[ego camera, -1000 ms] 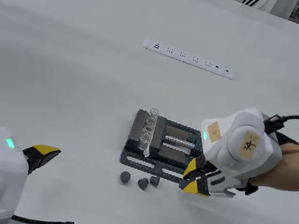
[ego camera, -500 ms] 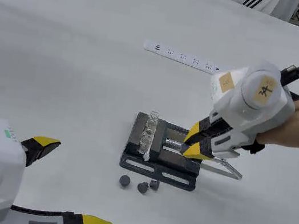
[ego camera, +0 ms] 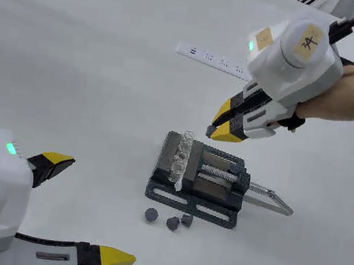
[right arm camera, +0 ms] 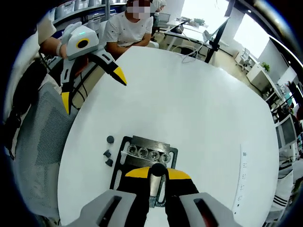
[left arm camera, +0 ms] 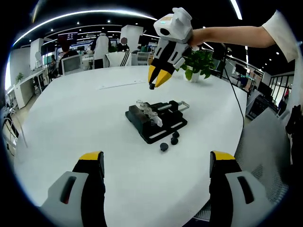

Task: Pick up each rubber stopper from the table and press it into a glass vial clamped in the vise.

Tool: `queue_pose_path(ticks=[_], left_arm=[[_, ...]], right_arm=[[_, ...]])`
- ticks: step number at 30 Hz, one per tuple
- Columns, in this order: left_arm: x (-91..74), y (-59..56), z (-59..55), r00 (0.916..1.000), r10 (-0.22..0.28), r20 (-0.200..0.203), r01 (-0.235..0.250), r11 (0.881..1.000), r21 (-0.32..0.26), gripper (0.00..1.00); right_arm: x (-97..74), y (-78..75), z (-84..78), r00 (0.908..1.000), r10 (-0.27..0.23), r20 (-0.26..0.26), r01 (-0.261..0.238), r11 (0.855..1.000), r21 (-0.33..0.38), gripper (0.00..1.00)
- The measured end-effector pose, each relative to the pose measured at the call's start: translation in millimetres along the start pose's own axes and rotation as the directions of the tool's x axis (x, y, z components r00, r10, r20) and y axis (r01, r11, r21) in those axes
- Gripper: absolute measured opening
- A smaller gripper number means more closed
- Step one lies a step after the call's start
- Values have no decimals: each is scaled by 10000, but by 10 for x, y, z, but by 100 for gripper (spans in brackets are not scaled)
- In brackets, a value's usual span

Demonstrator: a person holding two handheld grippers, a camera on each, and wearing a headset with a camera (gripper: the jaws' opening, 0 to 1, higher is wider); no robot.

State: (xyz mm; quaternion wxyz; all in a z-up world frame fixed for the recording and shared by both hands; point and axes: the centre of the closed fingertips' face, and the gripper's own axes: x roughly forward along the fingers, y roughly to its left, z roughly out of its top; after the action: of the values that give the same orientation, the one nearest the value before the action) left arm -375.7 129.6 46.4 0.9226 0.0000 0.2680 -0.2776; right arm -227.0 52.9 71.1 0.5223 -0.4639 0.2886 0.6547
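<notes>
Right gripper (ego camera: 215,131): we saw it pinching a dark grey rubber stopper (right arm camera: 158,169) above the black metal vise (ego camera: 220,189);
Left gripper (ego camera: 89,212): jaws wide apart, holding nothing;
Other stoppers (ego camera: 172,223): three lay near the vise

Your left gripper (ego camera: 95,209) runs off the bottom-left corner in the head view; your right gripper (right arm camera: 158,172) covers the near half of the vise (right arm camera: 142,141) in its own view; the vials (ego camera: 181,157) blur into one clear mass, so you can't tell whether any is plugged; the strip (ego camera: 207,57) ends behind the right gripper.
</notes>
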Motion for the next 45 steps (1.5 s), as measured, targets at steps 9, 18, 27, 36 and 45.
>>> queue_pose_path(ticks=[9, 18, 27, 36, 45], left_arm=[[37, 26, -2, 10000, -48, -70, 48, 10000, -16, 91], [61, 39, -32, 9999, -40, -119, 39, 9999, -123, 91], [58, 38, -91, 9998, -55, -196, 50, 9996, -262, 91], [57, 45, -114, 9997, -72, -246, 64, 9994, -330, 90], [70, 32, -132, 9995, -103, -301, 91, 9993, -374, 90]], right_arm=[[123, -92, 91, 9989, 450, -154, -453, 9988, -193, 6], [289, -75, 68, 9934, 927, -672, -967, 9936, -592, 6], [361, -64, 33, 9911, 997, -883, -1059, 9920, -680, 6], [398, -51, 22, 9903, 1017, -951, -1085, 9917, -690, 6], [430, -55, -1, 9888, 1083, -1025, -1162, 9905, -740, 6]])
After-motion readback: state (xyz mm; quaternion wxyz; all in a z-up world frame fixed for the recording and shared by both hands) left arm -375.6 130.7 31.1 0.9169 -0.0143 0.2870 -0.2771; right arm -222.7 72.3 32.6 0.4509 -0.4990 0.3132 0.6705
